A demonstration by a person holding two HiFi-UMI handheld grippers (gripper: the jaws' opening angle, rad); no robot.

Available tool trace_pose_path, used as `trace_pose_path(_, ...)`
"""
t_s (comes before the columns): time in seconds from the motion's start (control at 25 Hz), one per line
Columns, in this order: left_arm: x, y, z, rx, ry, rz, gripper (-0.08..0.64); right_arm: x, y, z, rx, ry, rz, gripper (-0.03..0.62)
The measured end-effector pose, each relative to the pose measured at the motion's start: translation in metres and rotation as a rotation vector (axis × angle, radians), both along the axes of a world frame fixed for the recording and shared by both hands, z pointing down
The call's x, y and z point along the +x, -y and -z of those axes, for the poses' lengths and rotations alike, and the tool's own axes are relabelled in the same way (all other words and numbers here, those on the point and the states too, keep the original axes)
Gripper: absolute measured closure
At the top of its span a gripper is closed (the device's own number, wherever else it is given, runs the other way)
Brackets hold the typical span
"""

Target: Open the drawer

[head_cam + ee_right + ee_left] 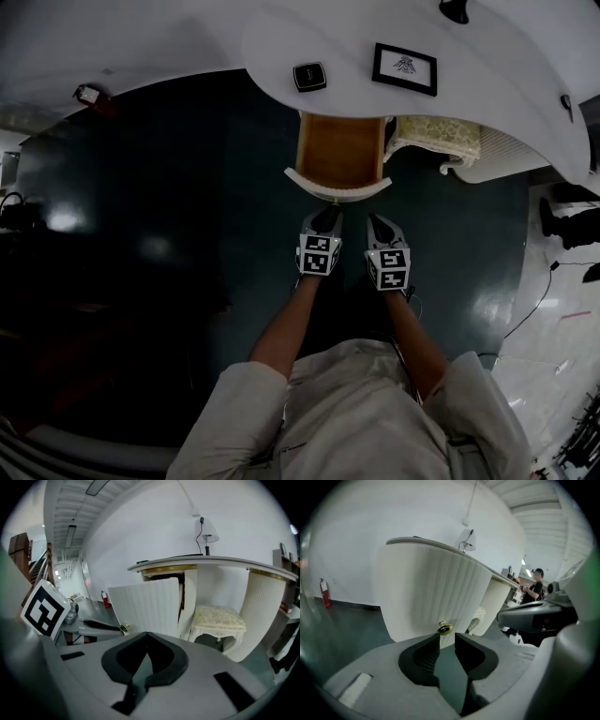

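Note:
The white desk's drawer (339, 150) stands pulled out, its wooden inside showing behind a curved ribbed front (431, 597). A small gold knob (445, 629) sits low on that front. My left gripper (446, 637) is open, its tips just short of the knob and nothing between the pads. In the head view the left gripper (330, 214) is right below the drawer front. My right gripper (377, 220) hangs beside it, a little further back. In its own view the right gripper (147, 633) is shut and empty, with the drawer front (145, 606) ahead.
A cushioned white stool (219, 616) stands under the desk to the right of the drawer. On the desktop (487, 66) are a framed picture (404, 67), a small dark box (309, 76) and a lamp (206, 536). A person (534, 588) stands far off. The floor is dark.

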State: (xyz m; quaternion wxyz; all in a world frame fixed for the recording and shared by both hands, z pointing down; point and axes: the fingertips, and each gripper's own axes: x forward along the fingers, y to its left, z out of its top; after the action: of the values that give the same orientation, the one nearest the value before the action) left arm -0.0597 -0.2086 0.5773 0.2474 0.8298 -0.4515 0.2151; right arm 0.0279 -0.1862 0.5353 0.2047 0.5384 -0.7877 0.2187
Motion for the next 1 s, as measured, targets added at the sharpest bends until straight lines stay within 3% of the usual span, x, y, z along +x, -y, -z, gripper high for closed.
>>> trace_pose_path(0.08, -0.002, -0.013, 0.023, -0.028, 0.048, -0.036, 0.456, 0.0, -0.006, 0.021, -0.033, -0.005, -0.015, 0.577)
trace_pose_path(0.24, -0.004, -0.039, 0.101, -0.022, 0.045, -0.054, 0.456, -0.005, -0.025, 0.078, -0.092, 0.002, -0.009, 0.577)
trace_pose_path(0.52, -0.004, -0.075, 0.219, 0.015, 0.053, -0.027, 0.457, -0.01, -0.036, 0.182, -0.063, 0.053, -0.02, 0.577)
trace_pose_path(0.72, 0.012, -0.106, 0.248, 0.066, 0.072, -0.042, 0.459, -0.014, -0.063, 0.215, -0.02, 0.078, 0.072, 0.577)
trace_pose_path(1.0, -0.003, -0.155, 0.272, 0.1, 0.105, 0.026, 0.531, -0.022, -0.112, 0.228, 0.015, 0.019, 0.2, 0.577)
